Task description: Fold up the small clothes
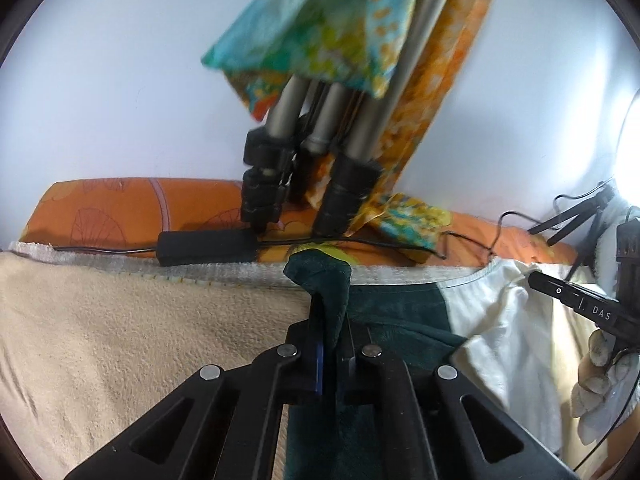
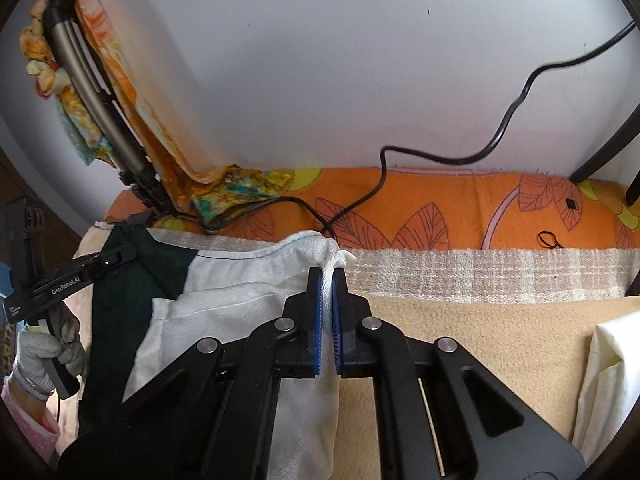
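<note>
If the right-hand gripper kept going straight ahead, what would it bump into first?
The right gripper, shut on the garment's white corner, points across the plaid woven strip toward the orange leaf-print cushion. It would likely meet that cushion first, then the wall; depth is uncertain.

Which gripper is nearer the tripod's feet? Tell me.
Left. The left gripper, shut on the garment's green corner, sits just before the tripod's feet; the right gripper holds the white corner further along.

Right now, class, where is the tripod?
The tripod stands folded against the wall, upper centre in the left wrist view and far left in the right, draped in a patterned cloth, feet on the orange blanket.
</note>
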The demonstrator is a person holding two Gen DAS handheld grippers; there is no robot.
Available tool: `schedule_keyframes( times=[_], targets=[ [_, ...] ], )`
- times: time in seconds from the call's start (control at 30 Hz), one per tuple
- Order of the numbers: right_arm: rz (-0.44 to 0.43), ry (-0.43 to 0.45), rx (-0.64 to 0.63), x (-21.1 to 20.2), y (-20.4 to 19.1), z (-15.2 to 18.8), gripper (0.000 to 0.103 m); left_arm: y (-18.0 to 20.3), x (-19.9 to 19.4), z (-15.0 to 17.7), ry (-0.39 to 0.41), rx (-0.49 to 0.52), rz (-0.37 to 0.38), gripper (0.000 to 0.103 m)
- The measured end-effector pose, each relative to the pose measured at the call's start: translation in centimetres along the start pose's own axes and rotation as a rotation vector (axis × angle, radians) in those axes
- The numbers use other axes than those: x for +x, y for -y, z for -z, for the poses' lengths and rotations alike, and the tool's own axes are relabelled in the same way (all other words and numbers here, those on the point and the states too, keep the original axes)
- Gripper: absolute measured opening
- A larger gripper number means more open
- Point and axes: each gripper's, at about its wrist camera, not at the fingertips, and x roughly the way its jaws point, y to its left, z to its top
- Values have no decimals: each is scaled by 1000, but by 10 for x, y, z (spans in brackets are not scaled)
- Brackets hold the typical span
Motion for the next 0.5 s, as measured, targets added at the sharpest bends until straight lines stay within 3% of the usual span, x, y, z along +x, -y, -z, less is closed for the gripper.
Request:
schedule_keyframes(
  times=[0.27,0.5],
  targets=[
    [-33,55,-4,-53,-17,0,5,20,-46,0,50,40,47,0],
    [-36,77,-33,-103,-36,19,5,36,-99,17,81,70,68,0]
  ],
)
